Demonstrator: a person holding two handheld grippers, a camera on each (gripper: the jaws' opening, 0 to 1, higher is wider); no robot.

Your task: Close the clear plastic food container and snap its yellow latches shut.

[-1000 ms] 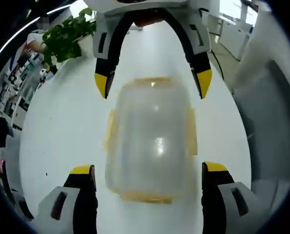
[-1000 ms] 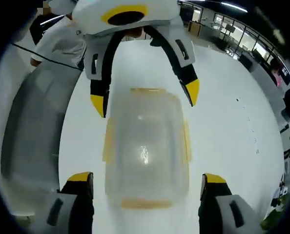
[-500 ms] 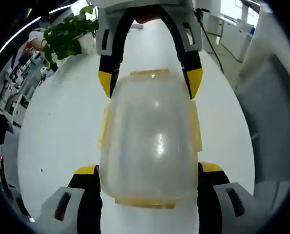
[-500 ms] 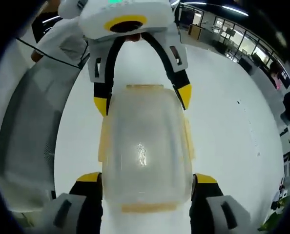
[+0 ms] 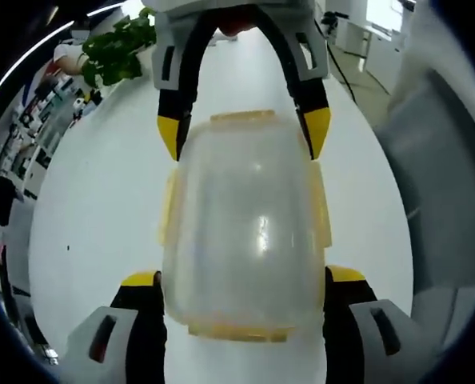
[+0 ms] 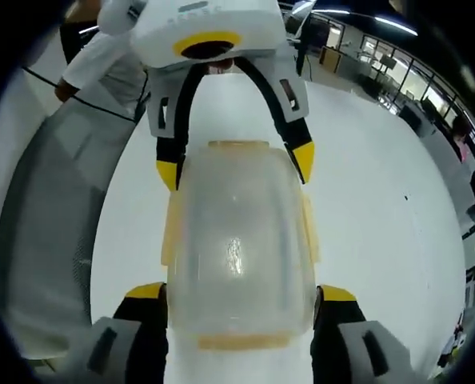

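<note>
Both grippers have closed in since a second ago, and now my left gripper and right gripper each straddle one end of the clear container, jaws spread wide, yellow tips touching or just beside its side walls, though I can't tell if they truly clamp it. It sits on the white table between the two tools, lid on, and its yellow latches look flared out, unsnapped. I'd squeeze evenly from both ends and press each latch flat, keeping the container from sliding.
</note>
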